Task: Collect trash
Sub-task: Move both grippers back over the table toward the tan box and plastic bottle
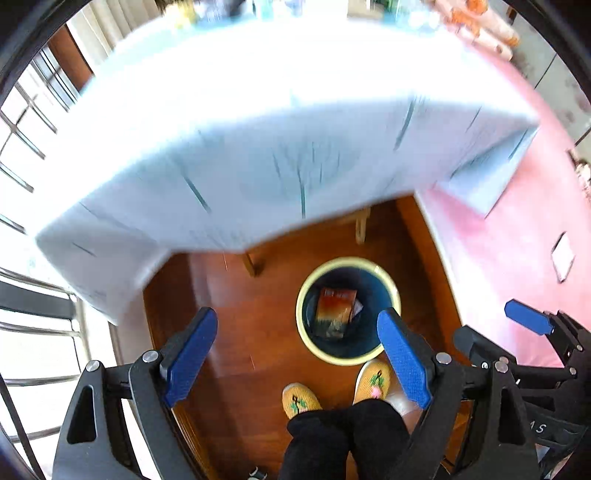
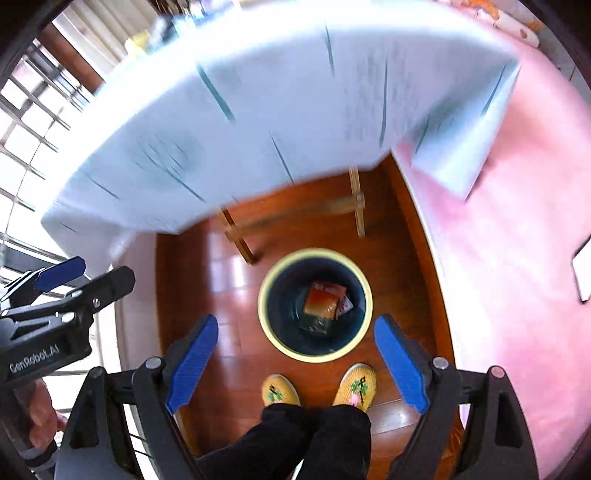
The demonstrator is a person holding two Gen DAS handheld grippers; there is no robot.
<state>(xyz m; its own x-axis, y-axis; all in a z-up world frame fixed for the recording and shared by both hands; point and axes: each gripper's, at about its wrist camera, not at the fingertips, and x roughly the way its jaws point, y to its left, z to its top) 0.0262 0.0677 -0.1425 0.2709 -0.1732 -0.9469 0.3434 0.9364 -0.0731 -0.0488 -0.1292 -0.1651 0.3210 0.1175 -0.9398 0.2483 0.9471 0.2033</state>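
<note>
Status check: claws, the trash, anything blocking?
Left claw and right claw open, empty. Orange wrapper in bin. Nothing blocking.

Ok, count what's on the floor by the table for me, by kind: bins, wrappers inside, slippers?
Round dark blue bin with pale yellow rim: 1
Orange-red snack wrapper inside it: 1; a smaller scrap beside it is too blurred to count
Yellow knitted slippers: 2
Total: 4

Cloth (image 1: 258, 147): smeared by motion blur.
Things at counter's far edge (image 1: 476, 22): cut off, unreadable.
Wrapper (image 2: 320, 302) in bin (image 2: 269, 328): print illegible.
</note>
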